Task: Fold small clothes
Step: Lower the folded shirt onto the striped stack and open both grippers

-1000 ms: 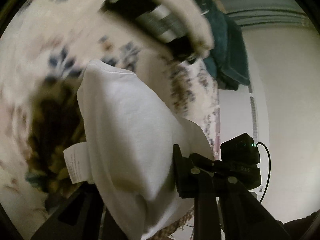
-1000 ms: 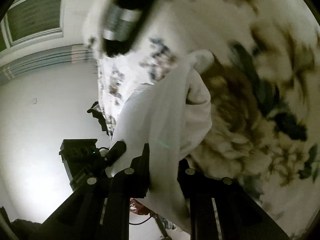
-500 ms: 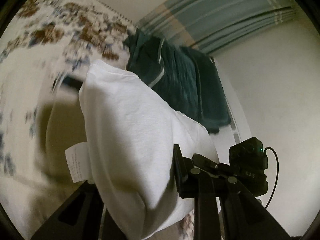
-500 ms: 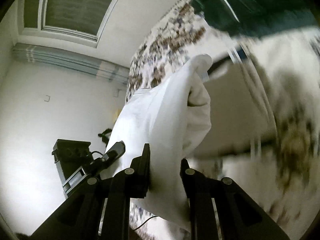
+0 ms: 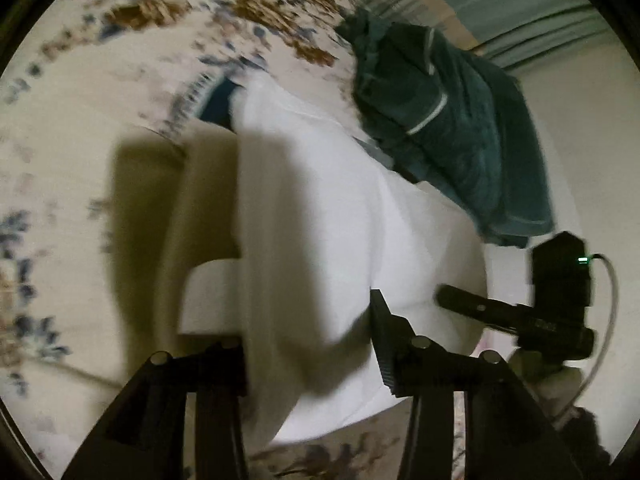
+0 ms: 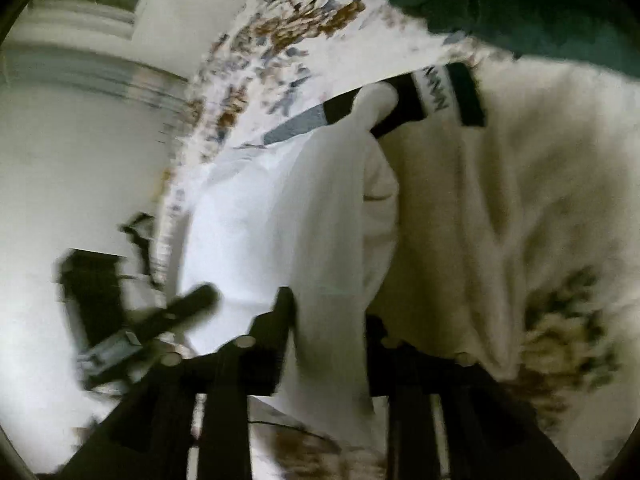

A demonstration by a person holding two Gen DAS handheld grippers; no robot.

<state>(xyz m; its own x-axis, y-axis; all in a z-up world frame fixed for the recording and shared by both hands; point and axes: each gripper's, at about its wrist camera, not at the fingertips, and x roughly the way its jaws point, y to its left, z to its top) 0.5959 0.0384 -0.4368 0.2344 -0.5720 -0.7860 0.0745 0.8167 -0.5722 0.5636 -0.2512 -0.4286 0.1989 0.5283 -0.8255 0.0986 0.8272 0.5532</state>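
Observation:
A small white garment (image 5: 320, 240) hangs stretched between both grippers over a floral bedspread (image 5: 80, 120). My left gripper (image 5: 308, 344) is shut on one edge of it; a white care label (image 5: 212, 296) sticks out at the left finger. My right gripper (image 6: 328, 320) is shut on the other edge of the white garment (image 6: 312, 208), which bunches upward from the jaws. Each gripper shows in the other's view, the right one as a dark shape (image 5: 520, 316) and the left one as a blurred dark shape (image 6: 160, 320).
A dark teal garment (image 5: 448, 128) lies at the far side of the bed, also in the right wrist view (image 6: 520, 8). A cream garment (image 6: 520, 200) with a black-and-white band (image 6: 436, 92) lies on the bedspread right of my right gripper. A pale wall (image 6: 80, 160) is beyond.
Both grippers swung with the white garment from over the floral pattern toward the teal garment and then lower to the bed. The cream garment came into view. Both grips held.

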